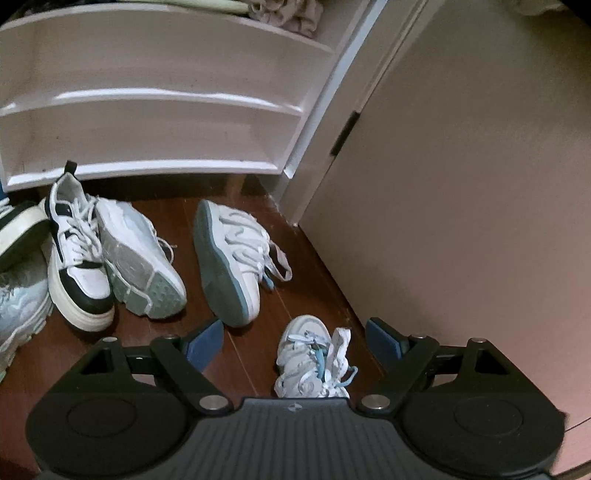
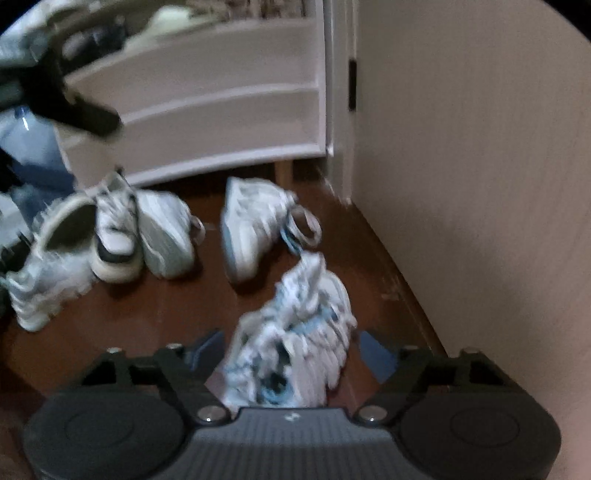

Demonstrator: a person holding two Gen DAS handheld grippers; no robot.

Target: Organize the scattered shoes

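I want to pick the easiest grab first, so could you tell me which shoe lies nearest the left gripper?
The white sneaker with light-blue laces, lying between the open left gripper's fingers.

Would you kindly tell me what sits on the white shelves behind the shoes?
The two lower boards of the white shelf unit look bare. On its top board lies crumpled beige fabric beside something pale green; the frame edge hides the rest.

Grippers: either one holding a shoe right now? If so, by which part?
Nothing is held. The left gripper is open above the white-and-blue sneaker on the floor. The right gripper is open too, its fingers either side of that sneaker; blur hides any contact.
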